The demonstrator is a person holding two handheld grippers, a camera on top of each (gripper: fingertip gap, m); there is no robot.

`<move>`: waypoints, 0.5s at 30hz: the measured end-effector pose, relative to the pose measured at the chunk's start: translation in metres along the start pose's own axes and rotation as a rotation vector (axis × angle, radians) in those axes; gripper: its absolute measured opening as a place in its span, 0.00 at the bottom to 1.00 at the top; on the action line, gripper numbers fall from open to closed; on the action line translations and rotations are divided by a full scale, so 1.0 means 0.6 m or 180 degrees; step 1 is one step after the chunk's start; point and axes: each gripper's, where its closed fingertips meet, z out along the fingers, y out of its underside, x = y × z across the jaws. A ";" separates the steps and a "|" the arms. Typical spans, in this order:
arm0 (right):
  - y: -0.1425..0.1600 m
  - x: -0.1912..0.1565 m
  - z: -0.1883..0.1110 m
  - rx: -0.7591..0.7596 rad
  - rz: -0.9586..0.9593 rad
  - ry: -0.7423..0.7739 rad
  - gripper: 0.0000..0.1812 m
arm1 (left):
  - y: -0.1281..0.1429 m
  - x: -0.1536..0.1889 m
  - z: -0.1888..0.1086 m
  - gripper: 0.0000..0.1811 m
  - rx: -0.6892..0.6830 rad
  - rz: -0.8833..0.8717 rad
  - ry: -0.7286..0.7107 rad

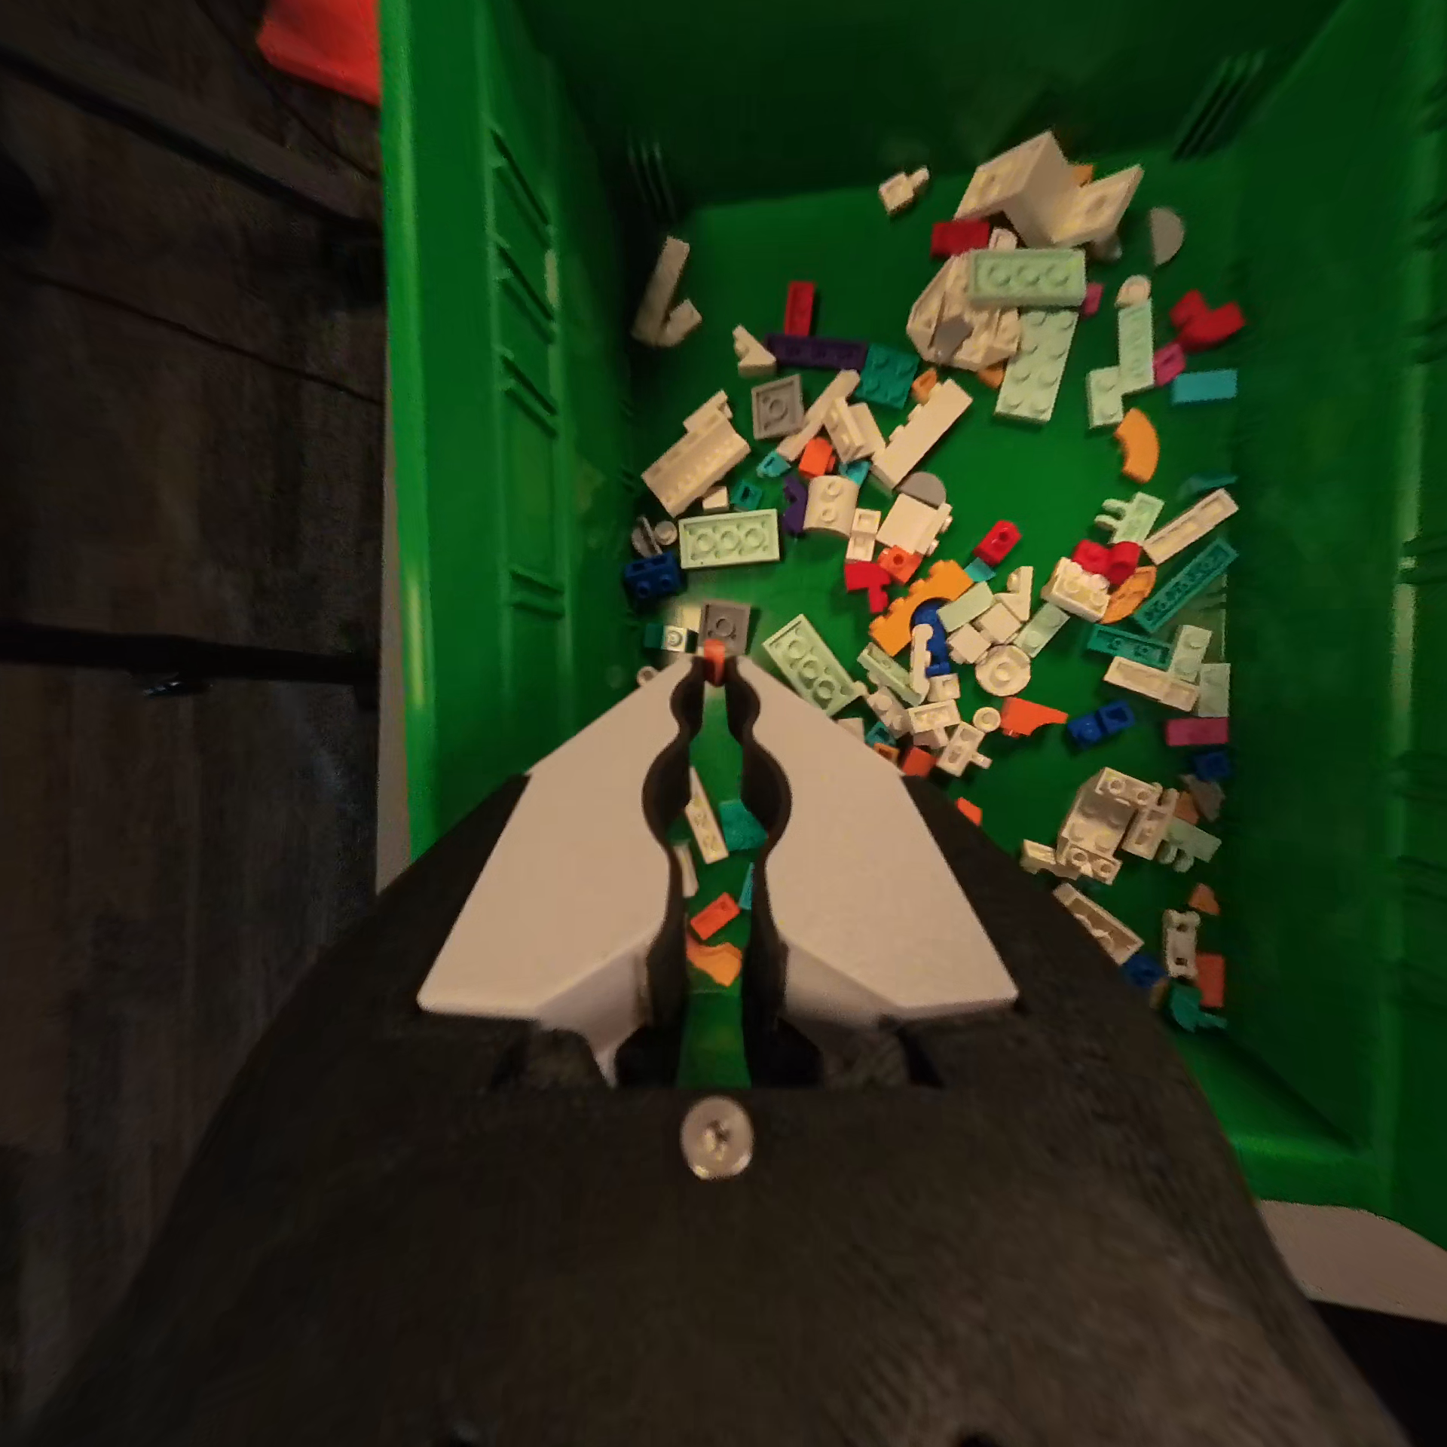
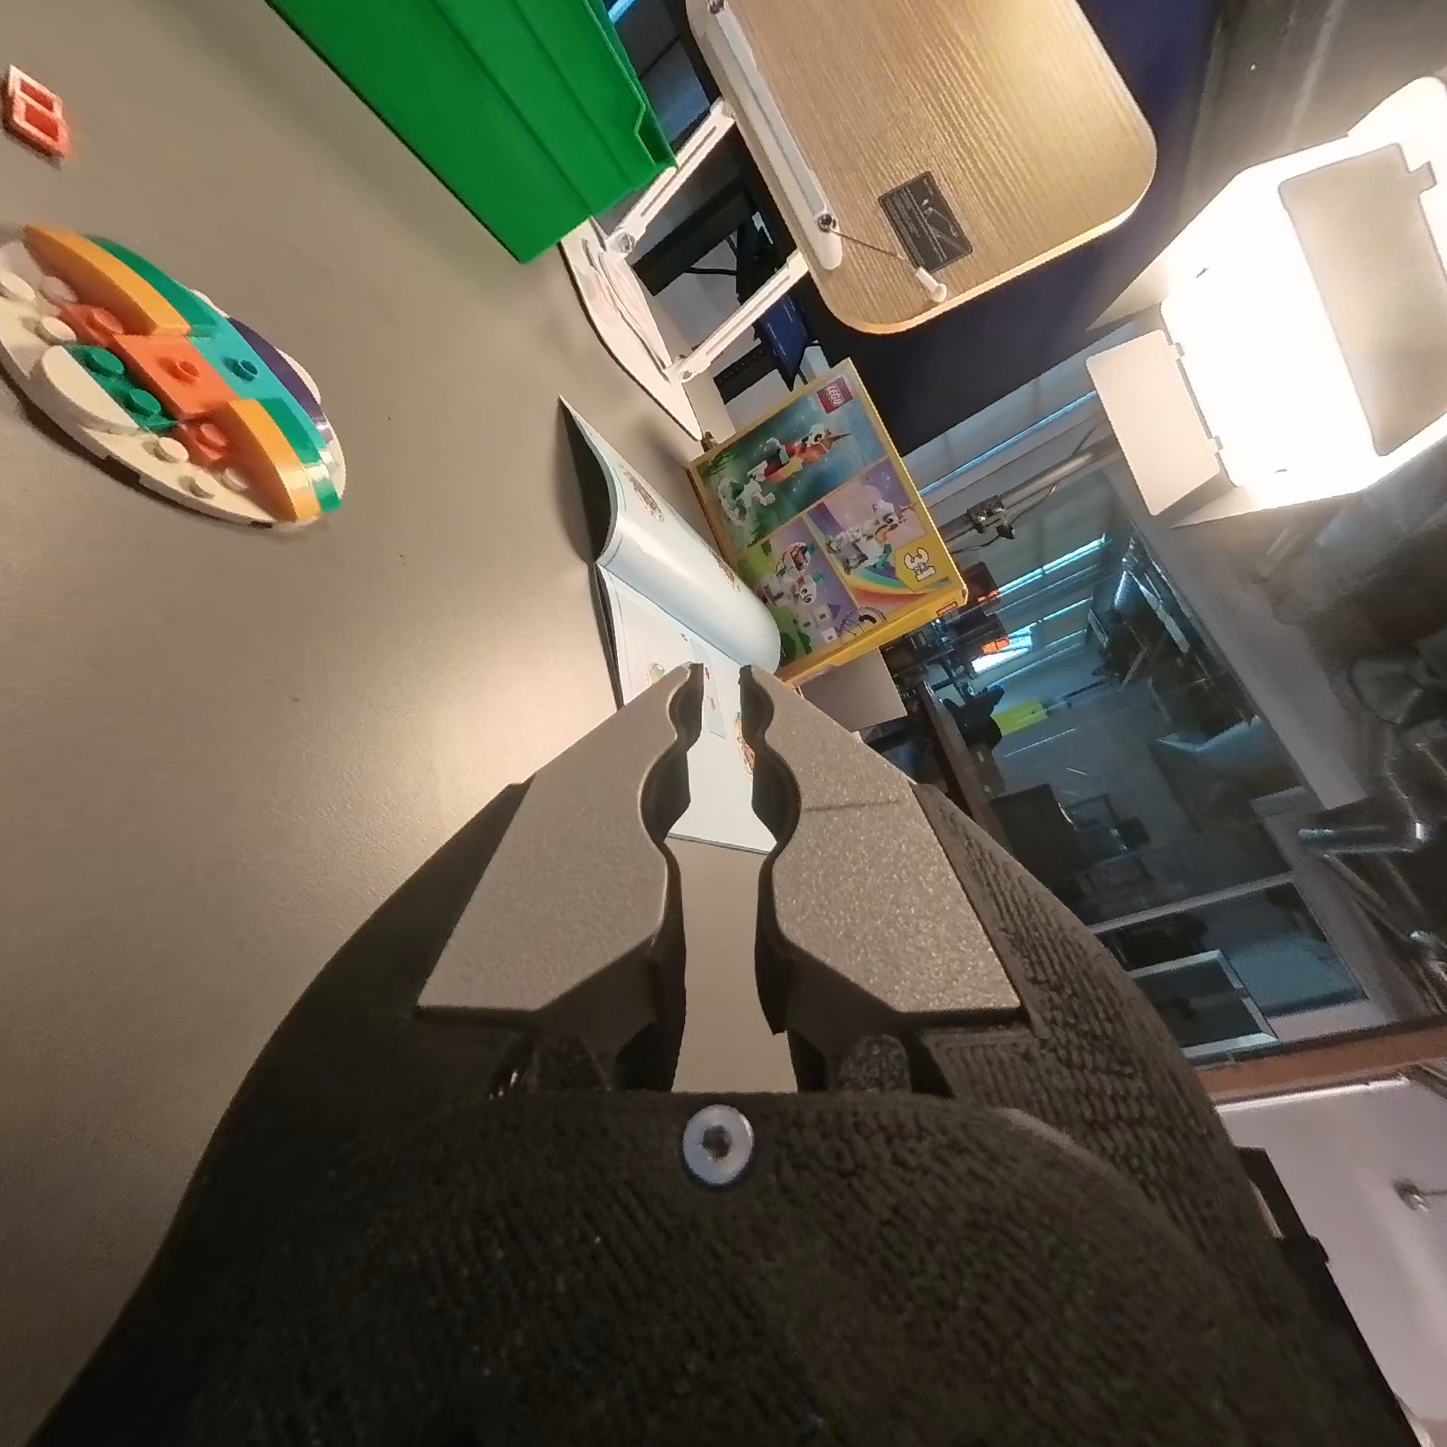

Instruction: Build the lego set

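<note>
My left gripper is above a green bin that holds several loose lego pieces. Its white fingers are shut on a small orange piece pinched at the tips. My right gripper is slightly open and empty, above the grey table, pointing at an open instruction booklet. A round, partly built lego disc with white, orange, teal and purple parts lies on the table to the left. A small red frame piece lies at the far left.
The green bin also shows in the right wrist view at the table's back. The yellow lego box stands behind the booklet. A wooden chair and a bright lamp are beyond the table edge. The gap from one gripper's tips to the other's is roughly 45 centimetres.
</note>
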 end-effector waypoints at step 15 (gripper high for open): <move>-0.002 0.006 -0.002 0.0028 0.0017 0.0040 0.04 | -0.021 0.390 -0.216 0.02 0.1519 0.2352 0.1960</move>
